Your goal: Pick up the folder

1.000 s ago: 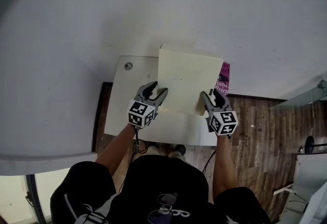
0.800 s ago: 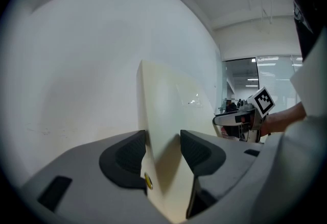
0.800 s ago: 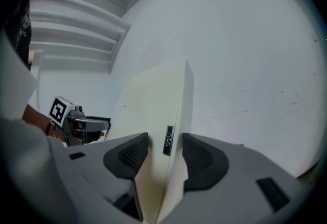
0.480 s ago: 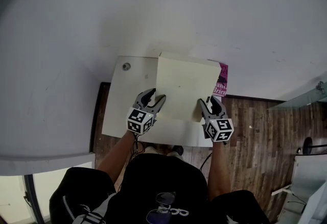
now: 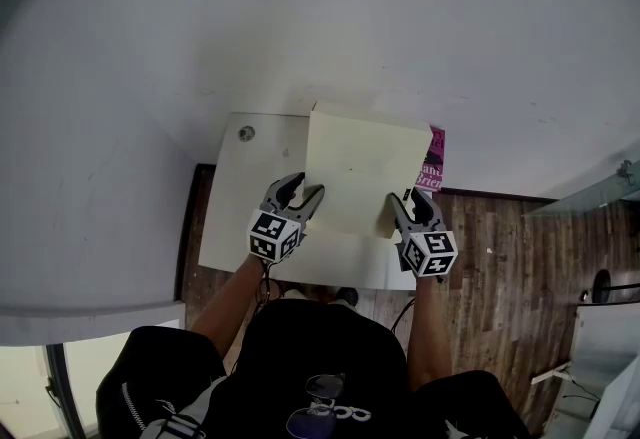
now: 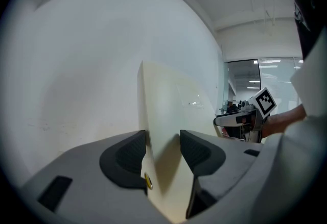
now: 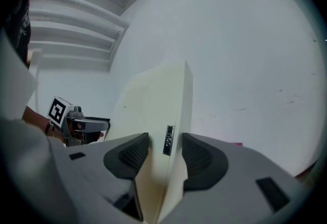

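The cream folder (image 5: 358, 167) hangs between my two grippers over the white table (image 5: 245, 197). My left gripper (image 5: 303, 191) is shut on its left edge, and my right gripper (image 5: 408, 199) is shut on its right edge. In the left gripper view the folder (image 6: 163, 110) fills the gap between the pads of the left gripper (image 6: 163, 152). In the right gripper view the folder (image 7: 153, 100) sits the same way in the right gripper (image 7: 165, 150), with a small metal label (image 7: 167, 140) on its spine. Each gripper shows in the other's view: the right gripper (image 6: 245, 118) and the left gripper (image 7: 76, 123).
A magenta book (image 5: 436, 159) lies on the table under the folder's right side. A round cable hole (image 5: 246, 133) is in the table's far left corner. A white wall stands behind the table. Wooden floor (image 5: 510, 257) lies to the right.
Both grippers keep their hold on the folder. The folder and grippers sit slightly lower and further left in the head view than a second ago.
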`<state>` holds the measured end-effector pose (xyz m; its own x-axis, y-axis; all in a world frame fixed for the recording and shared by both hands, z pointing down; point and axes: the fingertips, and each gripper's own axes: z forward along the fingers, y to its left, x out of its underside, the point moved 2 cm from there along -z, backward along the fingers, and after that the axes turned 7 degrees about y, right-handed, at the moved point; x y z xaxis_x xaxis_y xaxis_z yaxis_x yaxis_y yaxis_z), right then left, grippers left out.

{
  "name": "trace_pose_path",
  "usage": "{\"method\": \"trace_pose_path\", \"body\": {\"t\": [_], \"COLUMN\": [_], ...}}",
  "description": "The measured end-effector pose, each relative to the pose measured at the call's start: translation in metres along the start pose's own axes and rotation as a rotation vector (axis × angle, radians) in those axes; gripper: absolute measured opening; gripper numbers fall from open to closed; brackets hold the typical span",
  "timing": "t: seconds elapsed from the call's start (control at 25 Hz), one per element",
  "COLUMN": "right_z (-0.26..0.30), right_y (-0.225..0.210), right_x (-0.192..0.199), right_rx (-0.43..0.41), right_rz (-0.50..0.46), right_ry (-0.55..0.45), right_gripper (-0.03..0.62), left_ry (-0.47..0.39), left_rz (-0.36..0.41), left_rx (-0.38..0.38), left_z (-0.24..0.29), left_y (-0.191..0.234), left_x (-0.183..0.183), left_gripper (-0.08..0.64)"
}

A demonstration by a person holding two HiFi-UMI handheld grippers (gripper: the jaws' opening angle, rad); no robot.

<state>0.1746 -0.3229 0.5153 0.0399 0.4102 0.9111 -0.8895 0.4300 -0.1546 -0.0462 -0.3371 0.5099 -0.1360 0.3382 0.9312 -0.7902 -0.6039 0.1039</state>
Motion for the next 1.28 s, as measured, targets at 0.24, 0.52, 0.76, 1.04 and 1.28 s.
{"method": "trace_pose_path", "body": {"t": [0.24,0.52,0.76,1.04,1.28], "right_z": [0.002,0.000,-0.003,-0.006,-0.008], "right_y": [0.001,0.002,0.004,0.006,0.008], "right_x": [0.000,0.001,0.002,0.004,0.008], "right_rx": [0.003,0.004,0.004,0.003,0.005], "right_rz": [0.000,0.008,0.003,0.002,0.004], "right_ry": [0.006,0.006,0.009,0.011,0.020], "right_gripper": [0.221,0.221,0.221,0.221,0.221], "left_ry": [0.006,-0.001,-0.003,-0.003,-0.003], "left_rz": [-0.001,-0.008,-0.009,-0.023,-0.025], "left_rx": [-0.003,0.009,0.010,0.011,0.008], "left_z": [-0.001,-0.003,-0.006,-0.009,-0.012], "left_y": [0.002,0.001,-0.001,-0.003,-0.004], "left_x": [0.001,0.000,0.000,0.003,0.006], "left_gripper": [0.227,0.225,0.224,0.221,0.219]}}
